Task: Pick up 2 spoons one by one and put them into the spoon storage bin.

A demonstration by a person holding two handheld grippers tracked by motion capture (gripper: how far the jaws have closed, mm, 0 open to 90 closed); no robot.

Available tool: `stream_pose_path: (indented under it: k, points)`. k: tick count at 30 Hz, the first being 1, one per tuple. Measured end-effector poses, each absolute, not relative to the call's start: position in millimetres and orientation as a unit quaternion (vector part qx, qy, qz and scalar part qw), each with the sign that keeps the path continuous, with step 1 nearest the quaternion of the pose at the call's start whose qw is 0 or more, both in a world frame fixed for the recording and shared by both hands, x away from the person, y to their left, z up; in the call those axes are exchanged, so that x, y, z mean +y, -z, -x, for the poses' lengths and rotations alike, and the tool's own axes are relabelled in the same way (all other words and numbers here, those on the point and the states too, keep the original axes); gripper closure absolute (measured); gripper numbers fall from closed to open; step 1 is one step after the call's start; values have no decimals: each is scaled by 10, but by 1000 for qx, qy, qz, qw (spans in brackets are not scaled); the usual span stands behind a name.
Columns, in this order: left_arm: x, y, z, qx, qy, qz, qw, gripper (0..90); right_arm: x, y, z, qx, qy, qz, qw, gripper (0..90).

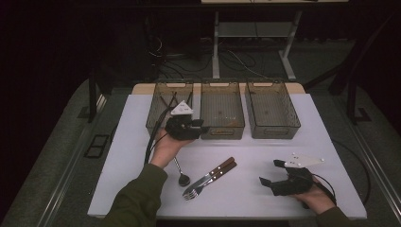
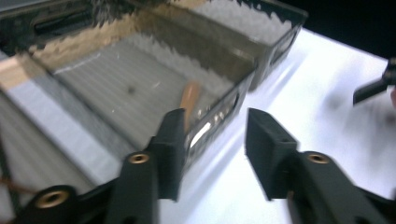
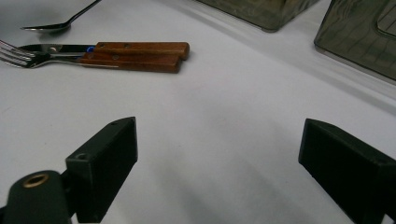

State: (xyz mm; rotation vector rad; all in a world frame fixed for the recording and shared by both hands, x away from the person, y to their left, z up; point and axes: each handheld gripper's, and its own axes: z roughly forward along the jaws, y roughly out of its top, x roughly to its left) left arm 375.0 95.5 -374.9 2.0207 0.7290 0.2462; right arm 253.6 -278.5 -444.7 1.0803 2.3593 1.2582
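My left gripper (image 1: 201, 126) hovers at the front wall of the middle smoky bin (image 1: 222, 134), held in a hand. In the left gripper view its jaws (image 2: 215, 116) stand open with nothing between them. One jaw hangs over the bin wall (image 2: 210, 42), and a wooden-handled piece (image 2: 189, 100) lies inside. My right gripper (image 1: 269, 172) rests low at the table's front right, open wide (image 3: 219, 126) and holding nothing. A spoon (image 1: 183, 178) (image 3: 46, 27) and two wooden-handled pieces (image 1: 210, 177) (image 3: 135, 56), with fork tines showing, lie on the white table between the hands.
Three translucent bins stand in a row at the back: the left bin (image 1: 163, 85) holds several dark utensils, and the right bin (image 1: 272, 132) looks bare. The white tabletop (image 1: 265, 151) ends near the hands. Cables and table legs (image 1: 216, 47) lie on the floor beyond.
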Motion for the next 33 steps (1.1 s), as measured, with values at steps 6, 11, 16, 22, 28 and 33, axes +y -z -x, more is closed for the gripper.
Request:
stream_pose_path:
  k: [6,11,16,22,28,33]
  points:
    - [1211,3932,-3601,313,-102,-828,454,803,-2788,4453,-2539,812,-432,-372,128,113]
    - [1372,4037,-3539,325,-111,-836,427,897,-2783,4452,-2537,812,-430,-372,129,113]
    - [1474,4121,-3519,336,-115,-846,399,898,-2784,4450,-2531,812,-429,-373,131,113]
    - [1594,4252,-3609,358,-114,-850,370,899,-2782,4451,-2529,814,-427,-371,131,113]
    - [1613,4340,-3648,371,-113,-857,340,900,-2781,4454,-2535,815,-426,-369,133,113]
    - [1631,4380,-3664,376,-115,-860,326,900,-2780,4454,-2531,815,-425,-370,132,113]
